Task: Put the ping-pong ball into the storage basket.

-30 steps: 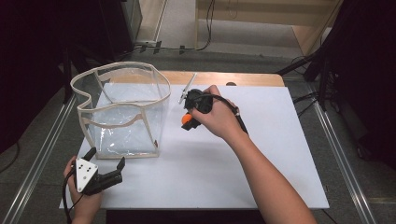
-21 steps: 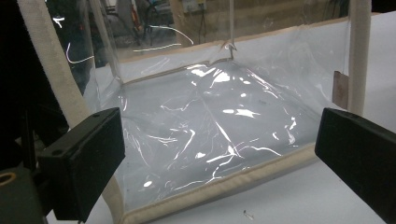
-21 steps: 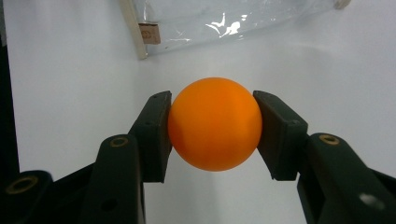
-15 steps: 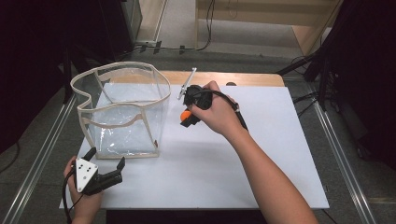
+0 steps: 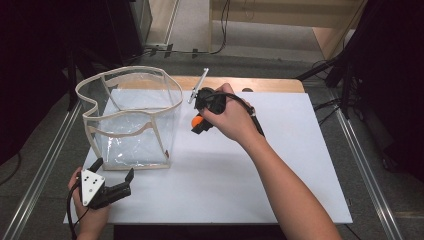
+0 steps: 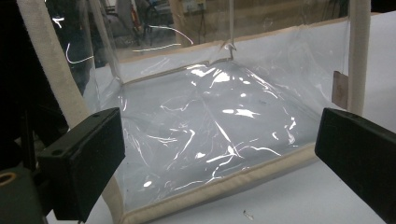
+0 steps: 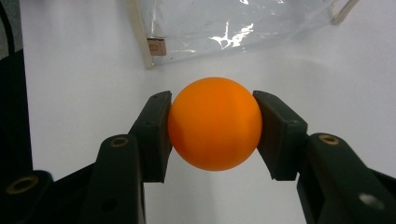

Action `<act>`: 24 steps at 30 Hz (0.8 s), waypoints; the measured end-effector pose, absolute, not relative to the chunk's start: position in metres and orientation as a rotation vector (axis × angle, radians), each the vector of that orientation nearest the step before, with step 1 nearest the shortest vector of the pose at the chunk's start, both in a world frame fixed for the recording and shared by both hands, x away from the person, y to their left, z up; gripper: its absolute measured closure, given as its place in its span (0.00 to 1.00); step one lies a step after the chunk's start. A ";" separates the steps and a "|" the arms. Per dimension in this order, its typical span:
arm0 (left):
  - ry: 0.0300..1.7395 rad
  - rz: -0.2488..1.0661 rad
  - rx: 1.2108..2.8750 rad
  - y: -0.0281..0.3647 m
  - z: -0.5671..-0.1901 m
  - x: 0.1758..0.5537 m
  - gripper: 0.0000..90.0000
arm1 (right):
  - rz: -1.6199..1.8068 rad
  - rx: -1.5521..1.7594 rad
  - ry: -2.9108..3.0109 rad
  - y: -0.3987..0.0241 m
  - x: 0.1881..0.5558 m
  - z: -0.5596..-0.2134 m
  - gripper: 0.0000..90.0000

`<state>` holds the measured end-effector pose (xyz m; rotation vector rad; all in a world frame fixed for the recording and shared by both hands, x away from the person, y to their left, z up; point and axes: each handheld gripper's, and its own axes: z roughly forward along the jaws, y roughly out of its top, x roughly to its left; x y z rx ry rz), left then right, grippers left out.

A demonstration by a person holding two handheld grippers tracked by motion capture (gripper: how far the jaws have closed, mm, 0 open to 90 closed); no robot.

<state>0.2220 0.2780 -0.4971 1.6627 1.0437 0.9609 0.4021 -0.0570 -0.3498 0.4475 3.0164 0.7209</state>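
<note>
At the near left corner of the bench (image 5: 300, 165), the left gripper (image 6: 219, 154) is held with its jaws released, facing the clear bag (image 5: 132, 120). Farther in, toward the far edge, the orange ball (image 7: 215, 123) is grasped firmly between the jaws of the right gripper (image 5: 199, 122), just beside the bag. The ball should be lifted above the bag's rim before it is let go.
</note>
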 end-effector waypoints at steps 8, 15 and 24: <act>1.044 0.960 1.662 0.278 -0.497 0.222 0.02 | 0.714 0.446 3.012 -0.056 0.403 -0.343 0.54; 1.044 0.960 1.662 0.278 -0.497 0.222 0.02 | 0.718 0.423 3.013 -0.053 0.405 -0.336 0.53; 1.044 0.958 1.660 0.278 -0.497 0.222 0.02 | 0.727 0.411 3.002 -0.050 0.406 -0.322 0.54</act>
